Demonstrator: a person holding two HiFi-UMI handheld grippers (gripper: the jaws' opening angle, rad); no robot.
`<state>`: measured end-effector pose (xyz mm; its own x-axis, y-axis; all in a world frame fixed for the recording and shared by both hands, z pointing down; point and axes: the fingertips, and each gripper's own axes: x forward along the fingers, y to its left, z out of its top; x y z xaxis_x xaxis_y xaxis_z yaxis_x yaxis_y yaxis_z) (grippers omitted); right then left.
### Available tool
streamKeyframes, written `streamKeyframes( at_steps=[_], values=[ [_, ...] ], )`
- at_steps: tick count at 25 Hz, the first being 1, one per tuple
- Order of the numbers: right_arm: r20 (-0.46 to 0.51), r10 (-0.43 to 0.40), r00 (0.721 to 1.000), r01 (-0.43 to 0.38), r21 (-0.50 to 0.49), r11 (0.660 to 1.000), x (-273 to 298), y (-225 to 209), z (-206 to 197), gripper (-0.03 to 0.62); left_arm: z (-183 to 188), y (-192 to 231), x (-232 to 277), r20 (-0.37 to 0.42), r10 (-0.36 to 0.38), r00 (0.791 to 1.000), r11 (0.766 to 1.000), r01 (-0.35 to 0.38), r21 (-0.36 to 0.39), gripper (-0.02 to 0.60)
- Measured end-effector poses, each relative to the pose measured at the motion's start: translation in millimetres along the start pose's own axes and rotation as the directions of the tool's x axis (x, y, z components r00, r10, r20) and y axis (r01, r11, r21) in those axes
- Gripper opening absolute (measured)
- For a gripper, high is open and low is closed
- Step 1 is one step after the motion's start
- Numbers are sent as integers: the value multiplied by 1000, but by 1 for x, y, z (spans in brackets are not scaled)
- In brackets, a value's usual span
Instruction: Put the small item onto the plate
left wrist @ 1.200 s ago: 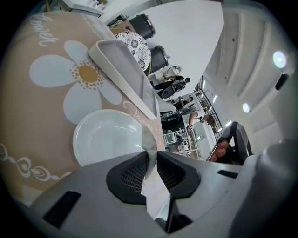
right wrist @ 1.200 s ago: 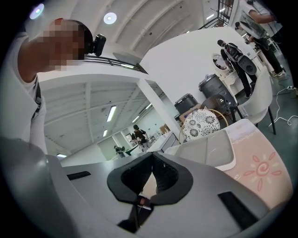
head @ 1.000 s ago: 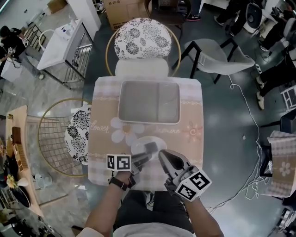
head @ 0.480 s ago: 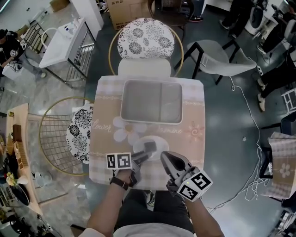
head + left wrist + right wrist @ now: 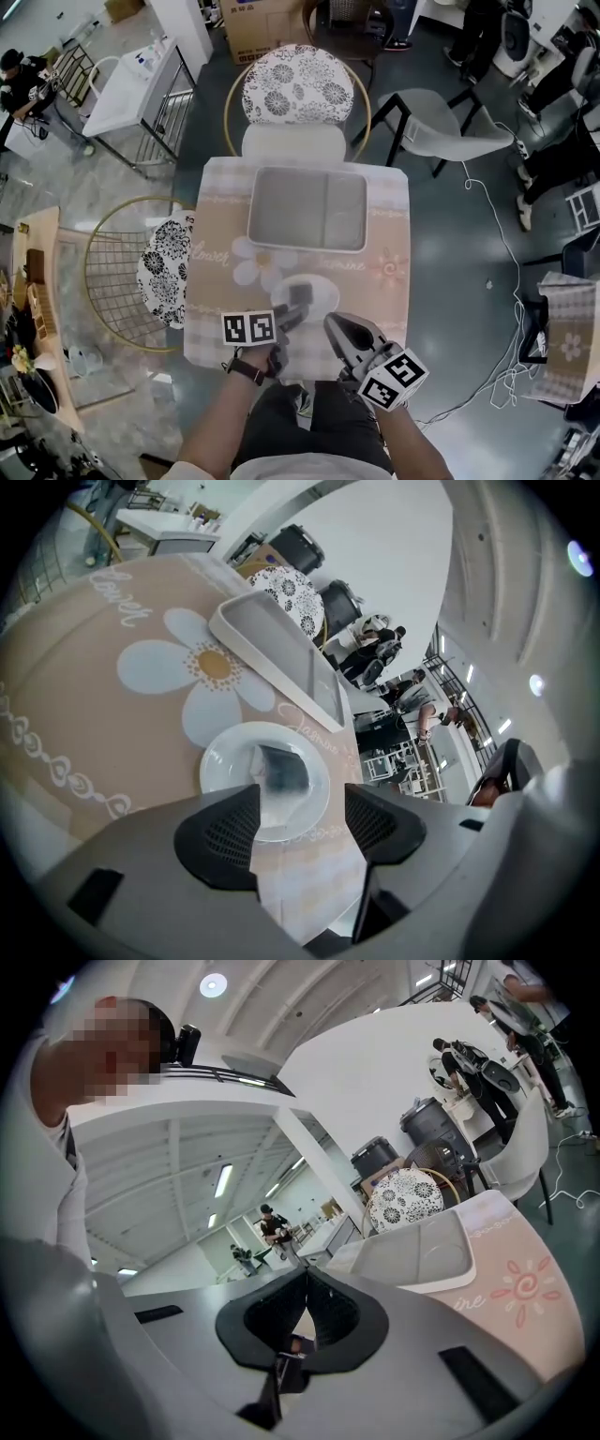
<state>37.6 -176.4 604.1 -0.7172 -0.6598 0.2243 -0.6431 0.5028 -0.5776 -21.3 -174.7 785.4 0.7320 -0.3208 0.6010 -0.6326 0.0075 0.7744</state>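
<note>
Small item (image 5: 281, 769) lies on the plate (image 5: 217, 761), clearest in the left gripper view. Left gripper (image 5: 300, 817) jaws are opening, not touching it. Only the right gripper view shows the right gripper (image 5: 307, 1290) jaws closed, empty.

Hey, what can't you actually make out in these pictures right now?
Small item: what it is; left gripper view blurs it, head view shows it too small.
Plate: near rim, left gripper view, hidden behind the left gripper, whose opening jaws hold nothing.
Table: near edge, head view, covered by the right gripper and the person's arms.
</note>
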Motion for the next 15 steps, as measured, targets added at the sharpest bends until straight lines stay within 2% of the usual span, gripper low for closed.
streamKeyframes(
  at_steps=[4, 7, 8, 10, 12, 15],
  values=[
    [-16, -24, 1000, 24, -1, 1000, -6, 3, 4, 14, -4, -9, -18, 28, 34, 999, 999, -34, 18, 260],
    [-37, -43, 998, 43, 3, 999, -9, 7, 8, 14, -9, -23, -33, 47, 23, 999, 999, -24, 24, 204],
    [-45, -47, 998, 47, 3, 999, -9, 9, 9, 14, -9, -30, -39, 60, 16, 998, 999, -18, 30, 163],
    [-59, -55, 997, 55, -1, 999, -10, 14, 12, 14, -8, -44, -53, 91, -4, 996, 999, 0, 45, 49],
    [-66, -62, 996, 62, 1, 998, -11, 19, 16, 14, -7, -62, -64, 114, -34, 993, 997, 26, 73, 20],
    [-69, -60, 996, 61, 10, 998, -15, 29, 22, 14, -5, -97, -83, 159, -122, 980, 986, 101, 130, 5]
  ],
)
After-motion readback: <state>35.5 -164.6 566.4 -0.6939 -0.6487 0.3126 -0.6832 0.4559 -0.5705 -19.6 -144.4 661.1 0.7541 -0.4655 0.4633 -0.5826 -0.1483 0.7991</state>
